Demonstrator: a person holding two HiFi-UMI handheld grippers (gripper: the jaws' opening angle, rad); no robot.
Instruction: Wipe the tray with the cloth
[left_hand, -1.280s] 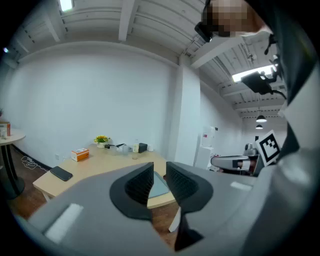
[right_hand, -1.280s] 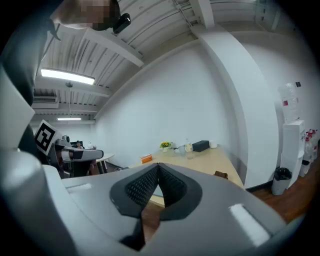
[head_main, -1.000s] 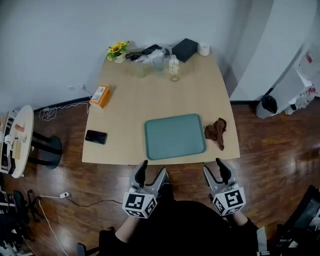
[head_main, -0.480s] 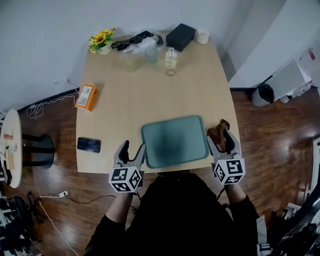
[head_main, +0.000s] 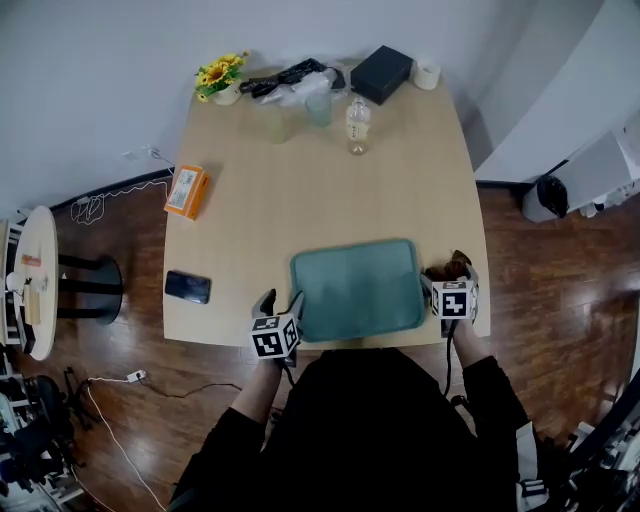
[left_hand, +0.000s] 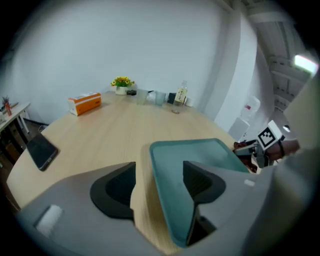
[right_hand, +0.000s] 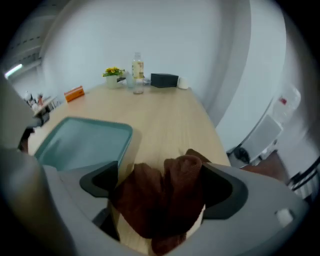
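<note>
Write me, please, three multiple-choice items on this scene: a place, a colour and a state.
1. In the head view, where is the cloth? A. on the tray B. right of the tray C. left of the tray
2. What colour is the tray? A. teal B. orange C. white
3. The right gripper's jaws are: A. shut, nothing between B. apart around the cloth C. apart, nothing between
B: it lies by the tray's right edge. A: teal in every view. B: the jaws have just been opening, cloth between them.

Office or meeting room, by the look. Pale rectangular wooden table (head_main: 300, 210) stands on dark plank floor (head_main: 560, 300). Plain white wall (head_main: 90, 70) behind the table.
</note>
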